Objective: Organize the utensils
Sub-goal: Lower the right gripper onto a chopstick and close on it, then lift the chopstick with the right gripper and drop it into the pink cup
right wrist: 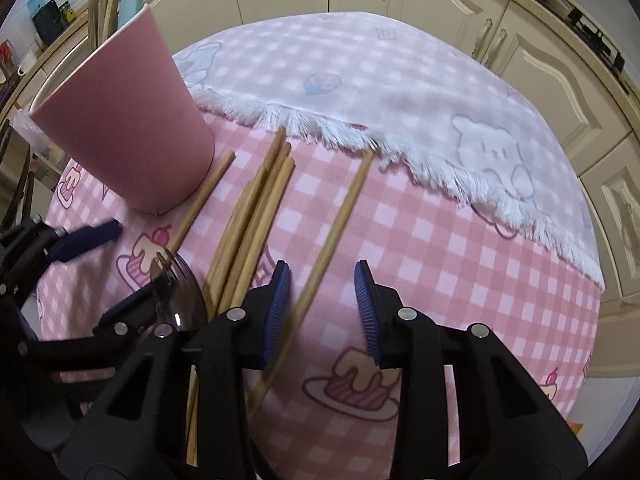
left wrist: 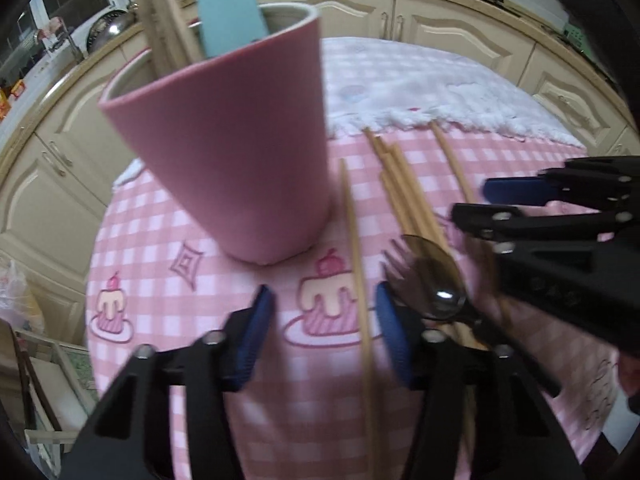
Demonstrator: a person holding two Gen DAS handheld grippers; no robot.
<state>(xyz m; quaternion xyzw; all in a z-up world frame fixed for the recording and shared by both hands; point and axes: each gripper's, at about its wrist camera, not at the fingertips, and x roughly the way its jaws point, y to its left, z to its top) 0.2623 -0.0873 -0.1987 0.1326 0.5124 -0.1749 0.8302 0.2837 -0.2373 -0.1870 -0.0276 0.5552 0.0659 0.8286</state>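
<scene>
Both claws point steeply down at the pink checked tablecloth, side by side and near each other.

The left claw has its jaws set fairly narrow. One loose chopstick runs lengthwise through the gap, close to the right-hand blue pad, but no pad presses on it; nothing is gripped. Straight ahead of this claw, just beyond its tips, stands the pink cup, already holding wooden sticks and a light blue utensil. Just outside its right finger lie a dark spoon and a dark fork, overlapping, with a bundle of chopsticks beyond them.

The right claw is likewise narrowed. A single chopstick passes between its jaws, near the left pad; whether that pad touches it I cannot tell, and the right pad stands clear. The bundle lies just left of this claw, the cup farther ahead to the left. A white fringed cloth covers the table's far side.
</scene>
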